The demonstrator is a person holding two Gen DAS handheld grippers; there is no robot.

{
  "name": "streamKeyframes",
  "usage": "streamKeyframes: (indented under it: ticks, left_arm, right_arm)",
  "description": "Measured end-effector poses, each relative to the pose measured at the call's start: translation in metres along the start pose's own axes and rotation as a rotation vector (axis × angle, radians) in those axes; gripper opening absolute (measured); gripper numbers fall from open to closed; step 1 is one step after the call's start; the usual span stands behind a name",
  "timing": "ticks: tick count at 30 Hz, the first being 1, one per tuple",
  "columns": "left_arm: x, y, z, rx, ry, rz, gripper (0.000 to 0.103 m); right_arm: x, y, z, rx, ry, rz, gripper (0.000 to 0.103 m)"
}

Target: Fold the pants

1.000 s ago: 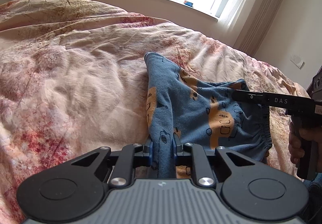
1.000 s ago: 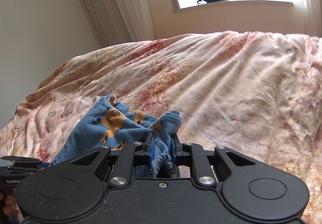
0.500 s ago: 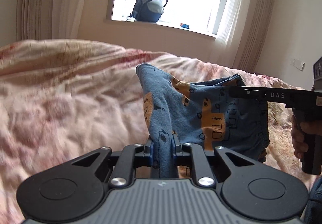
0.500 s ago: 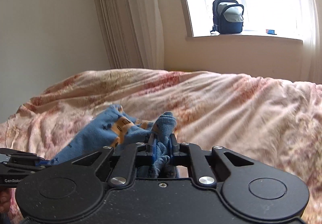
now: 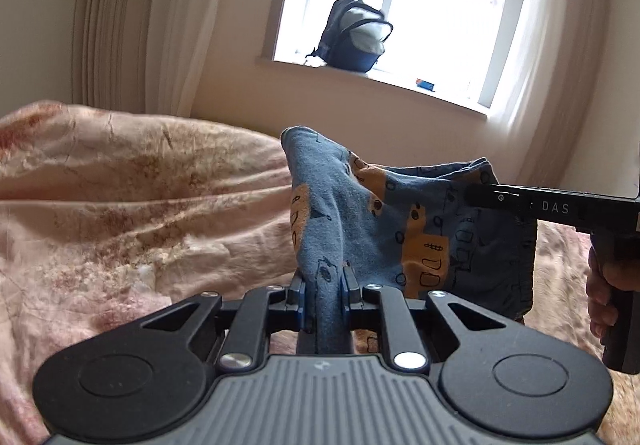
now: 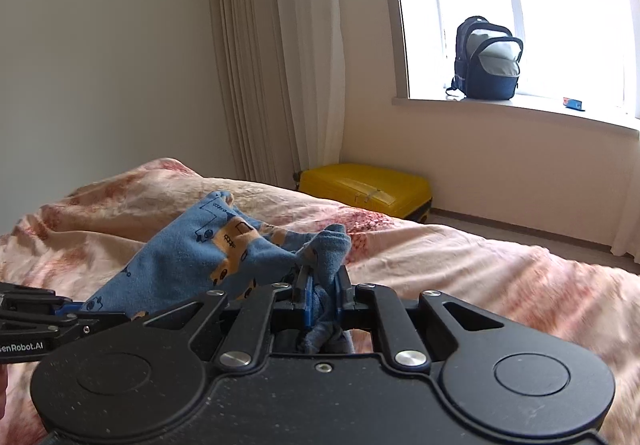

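Observation:
The pants (image 5: 384, 229) are small, blue, with orange vehicle prints. They hang stretched in the air between my two grippers, above the bed. My left gripper (image 5: 323, 285) is shut on one bunched corner of the fabric. My right gripper (image 6: 322, 281) is shut on the other corner; its finger shows in the left wrist view (image 5: 520, 201) at the right, clamped on the cloth. The pants also show in the right wrist view (image 6: 200, 257), sloping down to the left gripper (image 6: 60, 315) at the lower left.
The bed is covered by a crumpled pink floral duvet (image 5: 120, 205). A yellow suitcase (image 6: 364, 189) lies on the floor beyond the bed. A dark backpack (image 6: 486, 59) stands on the windowsill. Curtains (image 6: 280, 45) hang at the wall.
Both grippers have risen with the pants, lifting them off the duvet. Both views now tilt upward, showing more wall and window and less bed.

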State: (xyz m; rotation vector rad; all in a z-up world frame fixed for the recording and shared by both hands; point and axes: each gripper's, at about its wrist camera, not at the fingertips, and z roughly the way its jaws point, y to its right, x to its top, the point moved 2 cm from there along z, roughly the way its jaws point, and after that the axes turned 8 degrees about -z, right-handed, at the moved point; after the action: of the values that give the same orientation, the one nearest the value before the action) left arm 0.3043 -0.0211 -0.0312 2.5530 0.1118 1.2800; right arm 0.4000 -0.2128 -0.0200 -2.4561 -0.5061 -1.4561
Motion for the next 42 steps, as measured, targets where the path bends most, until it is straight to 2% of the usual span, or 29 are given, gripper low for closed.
streamKeyframes:
  ticks: [4,6,10,20,22,23,24,25,26,28,29,31,32,34,37,42]
  left_arm:
    - [-0.008,-0.014,0.031,0.019,-0.070,-0.049,0.018]
    - [-0.014,-0.017,0.038,0.029,-0.078,-0.044,0.018]
    - [-0.017,-0.023,0.042,0.021,-0.081,-0.046,0.018]
    - [-0.015,-0.020,0.041,0.024,-0.093,-0.041,0.020]
    - [-0.014,-0.021,0.041,0.027,-0.102,-0.052,0.023]
    - [-0.013,-0.021,0.040,0.029,-0.107,-0.060,0.031]
    - [-0.012,-0.022,0.039,0.025,-0.112,-0.068,0.036]
    - [-0.011,-0.022,0.037,0.023,-0.111,-0.075,0.047]
    - [-0.010,-0.022,0.033,0.024,-0.105,-0.078,0.064]
    - [-0.007,-0.021,0.023,0.028,-0.081,-0.082,0.083]
    - [-0.005,-0.020,0.017,0.029,-0.070,-0.083,0.087]
    - [-0.002,-0.016,0.002,0.024,-0.055,-0.082,0.092]
    - [-0.002,-0.014,-0.005,0.028,-0.045,-0.082,0.099]
    - [-0.001,-0.009,-0.024,0.049,-0.003,-0.080,0.103]
    - [-0.003,0.000,-0.050,0.068,0.032,-0.047,0.103]
    - [-0.017,0.014,-0.098,0.085,0.109,-0.006,0.103]
  right_arm:
    - [-0.015,0.005,0.039,-0.014,-0.089,0.011,0.010]
    - [-0.024,0.006,0.051,-0.031,-0.111,0.014,0.010]
    - [-0.033,0.016,0.059,-0.026,-0.111,0.077,0.011]
    - [-0.030,0.011,0.061,-0.053,-0.122,0.032,0.014]
    - [-0.029,0.011,0.061,-0.062,-0.125,0.033,0.020]
    - [-0.029,0.010,0.061,-0.066,-0.127,0.032,0.021]
    - [-0.028,0.010,0.060,-0.071,-0.127,0.029,0.024]
    - [-0.028,0.010,0.058,-0.077,-0.125,0.024,0.033]
    - [-0.027,0.009,0.055,-0.081,-0.121,0.021,0.038]
    - [-0.024,0.008,0.045,-0.078,-0.105,0.014,0.056]
    - [-0.023,0.007,0.038,-0.083,-0.094,0.011,0.062]
    - [-0.020,0.003,0.021,-0.089,-0.062,0.004,0.081]
    - [-0.019,0.001,0.011,-0.094,-0.044,0.003,0.085]
    - [-0.018,-0.004,-0.011,-0.107,-0.012,0.003,0.096]
    - [-0.018,-0.016,-0.047,-0.117,0.030,0.001,0.101]
    - [-0.027,-0.041,-0.111,-0.146,0.096,0.026,0.102]
